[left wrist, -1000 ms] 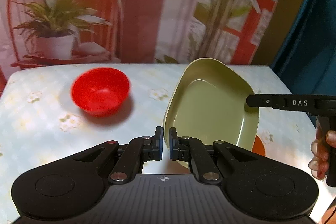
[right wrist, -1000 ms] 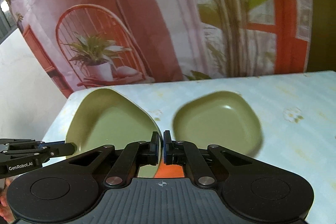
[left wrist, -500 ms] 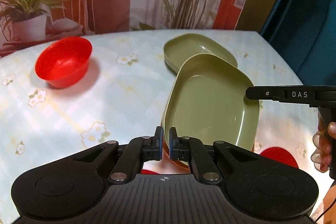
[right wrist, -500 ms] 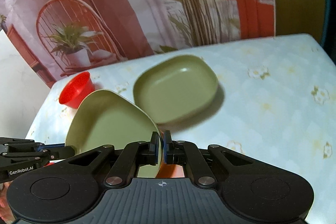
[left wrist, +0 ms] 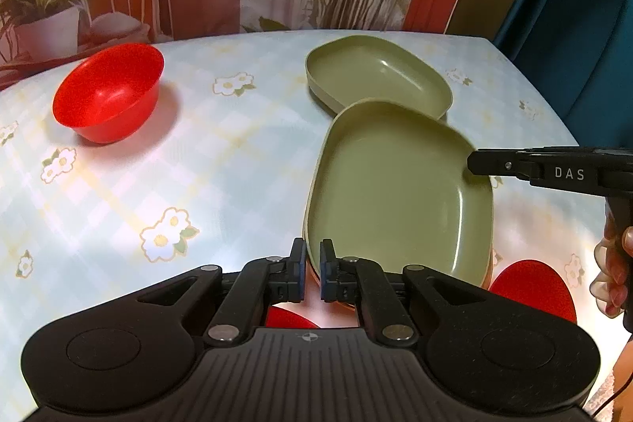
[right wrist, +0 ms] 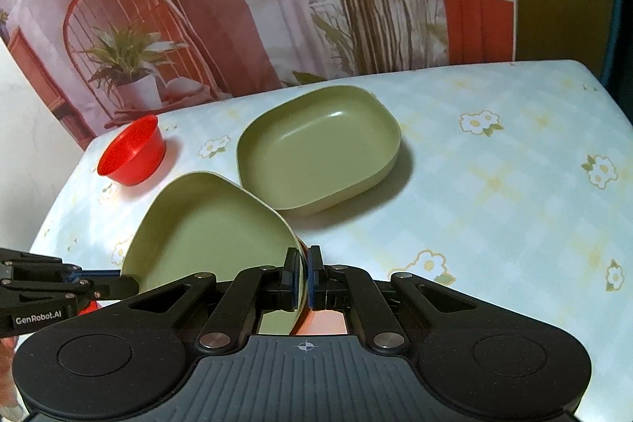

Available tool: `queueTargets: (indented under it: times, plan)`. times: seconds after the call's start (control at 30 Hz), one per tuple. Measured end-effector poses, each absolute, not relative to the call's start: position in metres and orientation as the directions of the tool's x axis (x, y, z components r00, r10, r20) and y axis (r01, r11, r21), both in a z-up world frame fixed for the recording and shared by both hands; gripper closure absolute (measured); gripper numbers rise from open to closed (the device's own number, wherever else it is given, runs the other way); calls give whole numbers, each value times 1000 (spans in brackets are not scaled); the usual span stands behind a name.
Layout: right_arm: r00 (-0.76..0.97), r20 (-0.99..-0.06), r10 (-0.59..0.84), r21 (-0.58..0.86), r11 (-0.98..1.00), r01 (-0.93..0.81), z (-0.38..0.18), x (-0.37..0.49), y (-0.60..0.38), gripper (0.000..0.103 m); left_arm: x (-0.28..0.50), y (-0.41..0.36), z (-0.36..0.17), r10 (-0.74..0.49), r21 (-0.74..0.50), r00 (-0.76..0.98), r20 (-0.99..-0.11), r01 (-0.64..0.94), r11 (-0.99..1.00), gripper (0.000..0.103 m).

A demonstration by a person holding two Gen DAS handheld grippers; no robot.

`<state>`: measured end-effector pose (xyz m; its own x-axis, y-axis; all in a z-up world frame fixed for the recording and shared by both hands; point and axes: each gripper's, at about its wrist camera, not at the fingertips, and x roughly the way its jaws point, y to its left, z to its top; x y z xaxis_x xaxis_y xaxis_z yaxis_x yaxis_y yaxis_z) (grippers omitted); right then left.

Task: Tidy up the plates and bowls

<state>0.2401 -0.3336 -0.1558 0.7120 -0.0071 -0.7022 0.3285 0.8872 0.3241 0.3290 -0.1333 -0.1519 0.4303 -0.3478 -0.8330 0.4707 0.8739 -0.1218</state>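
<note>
Green plate (left wrist: pixel 399 192), held tilted above the worktop (left wrist: pixel 205 161) between both tools, near edge just in front of the second green plate (left wrist: pixel 376 74) lying flat farther back; left gripper (left wrist: pixel 312 271) clenched on the near left rim, right gripper (right wrist: pixel 304 277) clenched on the opposite rim, jaws pinching thin plastic on each side. Probably mid-carry toward stacking onto the resting plate. To do well: keep both grips level so the plate loses its tilt, move forward until outlines line up, rounded corners over rounded corners, then lower straight down to nest. Avoid dragging the front edge across the resting rim, likely to shove the lower plate. Release one side only after the weight sits, then slide the jaws out sideways, not upward, to avoid lifting the plate again. Something orange-red shows just beneath the held plate, too hidden to identify. Red bowl (left wrist: pixel 108 91) well apart at far left, another red piece (left wrist: pixel 532 289) near the right edge, presumably for later grouping
</note>
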Motion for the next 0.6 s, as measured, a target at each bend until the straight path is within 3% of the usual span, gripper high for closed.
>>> queueTargets:
  times: [0.6]
  plan:
    - [704, -709, -44, 255, 914, 314, -157, 252, -333, 94, 339, -127, -144, -363, -152, 465, -807, 429, 890, 94]
